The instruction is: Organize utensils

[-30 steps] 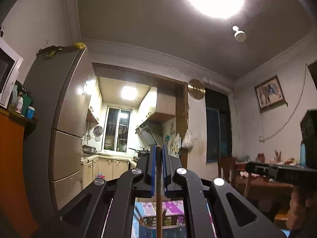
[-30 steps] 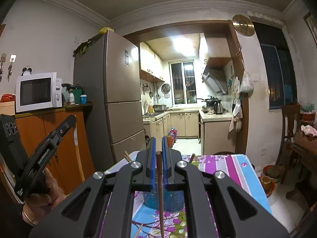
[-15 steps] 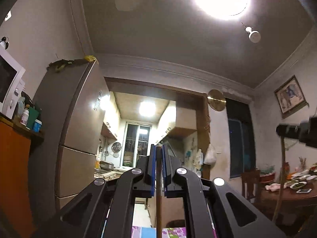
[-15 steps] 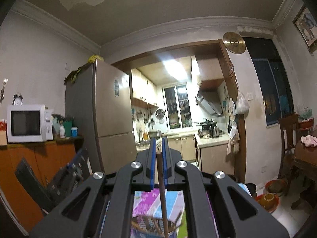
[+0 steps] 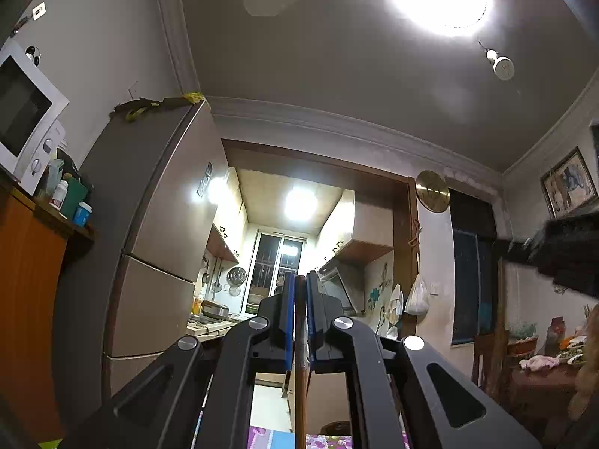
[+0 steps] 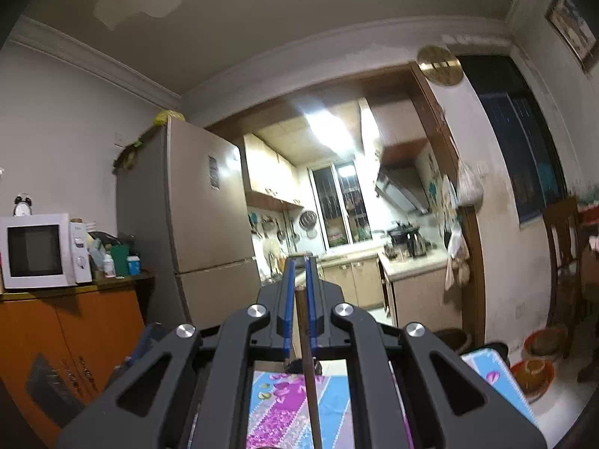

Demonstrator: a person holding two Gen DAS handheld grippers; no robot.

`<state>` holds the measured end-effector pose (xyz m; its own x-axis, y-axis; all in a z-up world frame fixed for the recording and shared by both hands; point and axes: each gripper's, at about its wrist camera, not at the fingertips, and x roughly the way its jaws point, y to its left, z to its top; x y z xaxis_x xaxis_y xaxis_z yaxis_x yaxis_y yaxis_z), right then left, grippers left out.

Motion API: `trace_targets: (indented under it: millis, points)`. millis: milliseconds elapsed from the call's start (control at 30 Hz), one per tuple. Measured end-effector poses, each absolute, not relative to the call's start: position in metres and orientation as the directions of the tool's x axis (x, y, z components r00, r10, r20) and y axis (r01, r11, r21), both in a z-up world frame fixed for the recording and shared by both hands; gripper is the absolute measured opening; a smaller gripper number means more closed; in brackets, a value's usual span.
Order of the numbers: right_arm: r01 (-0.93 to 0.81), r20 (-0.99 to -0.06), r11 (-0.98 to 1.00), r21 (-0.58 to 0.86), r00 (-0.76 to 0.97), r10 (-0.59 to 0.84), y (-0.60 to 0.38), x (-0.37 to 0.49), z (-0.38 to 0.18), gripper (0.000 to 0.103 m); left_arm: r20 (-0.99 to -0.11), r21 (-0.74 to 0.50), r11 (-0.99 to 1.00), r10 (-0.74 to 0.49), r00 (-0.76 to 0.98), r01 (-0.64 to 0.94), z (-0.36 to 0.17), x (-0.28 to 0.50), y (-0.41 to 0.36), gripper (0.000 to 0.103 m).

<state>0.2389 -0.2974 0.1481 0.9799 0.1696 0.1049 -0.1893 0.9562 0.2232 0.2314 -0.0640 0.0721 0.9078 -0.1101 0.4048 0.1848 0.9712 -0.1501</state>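
Observation:
My left gripper (image 5: 298,288) is shut on a brown wooden chopstick (image 5: 300,381), which runs straight down between its blue pads out of the bottom of the left wrist view. My right gripper (image 6: 298,262) is shut on another brown chopstick (image 6: 309,366), which hangs down over the flowered tablecloth (image 6: 279,411). Both grippers are raised and tilted up toward the kitchen doorway. The right gripper's body shows dark and blurred at the right edge of the left wrist view (image 5: 565,258). No utensil holder is in view.
A tall fridge (image 6: 194,220) stands left of the kitchen doorway. A microwave (image 6: 37,250) sits on an orange cabinet (image 6: 71,336) at the left. A wooden chair (image 6: 565,262) and a dining table with dishes (image 5: 550,363) stand at the right.
Both grippers have risen and tilted upward, each still holding its chopstick. The blue utensil holder seen under the right gripper earlier has dropped out of view.

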Motion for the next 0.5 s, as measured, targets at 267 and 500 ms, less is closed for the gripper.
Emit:
trace_targets:
  millis: [267,500]
  points:
    - [-0.158,-0.014,0.942,0.297,0.985,0.17,-0.301,0.269,0.091,0.005,0.353,-0.169,0.968,-0.118,0.928,0.187,0.041,0.247,-0.054,0.007]
    - [-0.134,-0.092,0.957,0.259,0.982,0.162,-0.29,0.271,0.068,0.006,0.295,-0.186,0.969,-0.1,0.95,0.16,0.014,0.249,-0.046,0.026]
